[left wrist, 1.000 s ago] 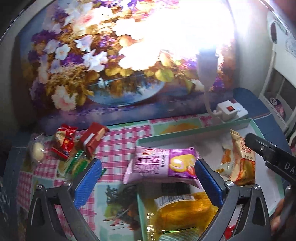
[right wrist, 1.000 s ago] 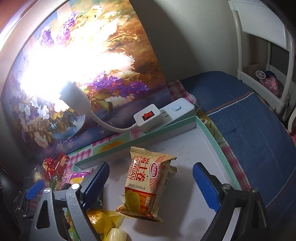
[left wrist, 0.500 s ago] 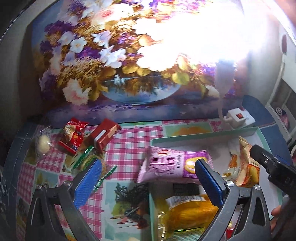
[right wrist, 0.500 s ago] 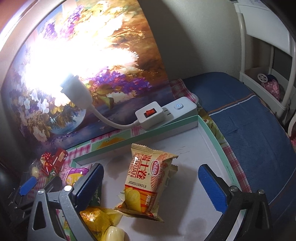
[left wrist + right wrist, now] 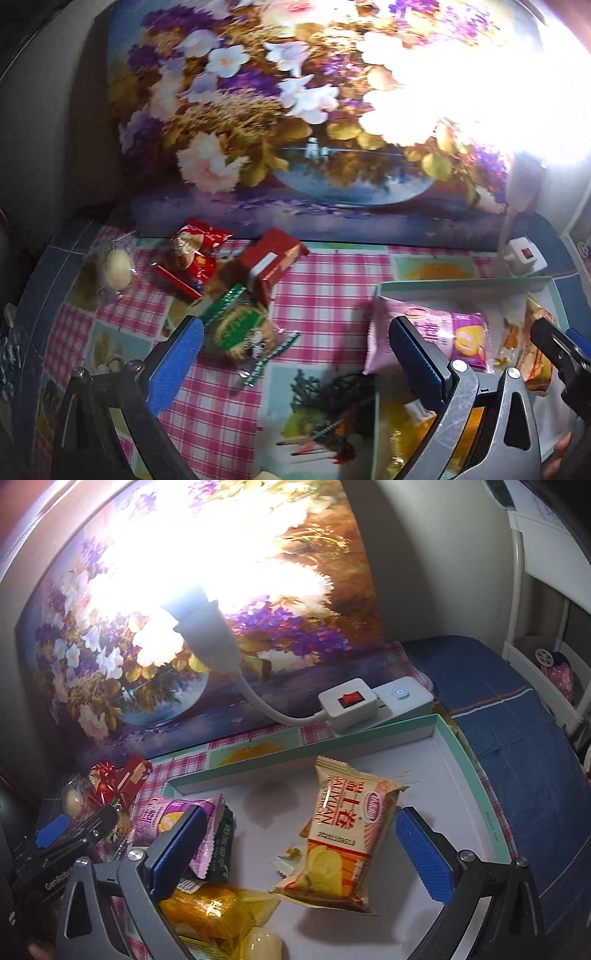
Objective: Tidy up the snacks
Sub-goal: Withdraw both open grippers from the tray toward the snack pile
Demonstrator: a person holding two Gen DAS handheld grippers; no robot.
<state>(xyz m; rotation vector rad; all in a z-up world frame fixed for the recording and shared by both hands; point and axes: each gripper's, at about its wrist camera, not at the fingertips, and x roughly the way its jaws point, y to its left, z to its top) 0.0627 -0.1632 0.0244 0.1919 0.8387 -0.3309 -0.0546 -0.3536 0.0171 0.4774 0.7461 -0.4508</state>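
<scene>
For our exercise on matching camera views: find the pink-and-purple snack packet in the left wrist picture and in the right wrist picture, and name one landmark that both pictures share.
Left wrist view: the pink-and-purple snack packet lies right of centre, over the tray's near-left edge, partly behind a blue finger pad.
Right wrist view: the packet sits lower left, at the tray's left end, behind the left finger pad.
Shared landmark: the white switch box with a red rocker, behind the tray.

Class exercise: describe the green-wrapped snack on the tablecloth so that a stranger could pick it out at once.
Start at the big flower painting and drop to the pink checked tablecloth. Left of the teal tray lies a cluster of loose snacks. The green-wrapped snack is the nearest one, the only green pack beside two red ones.
</scene>
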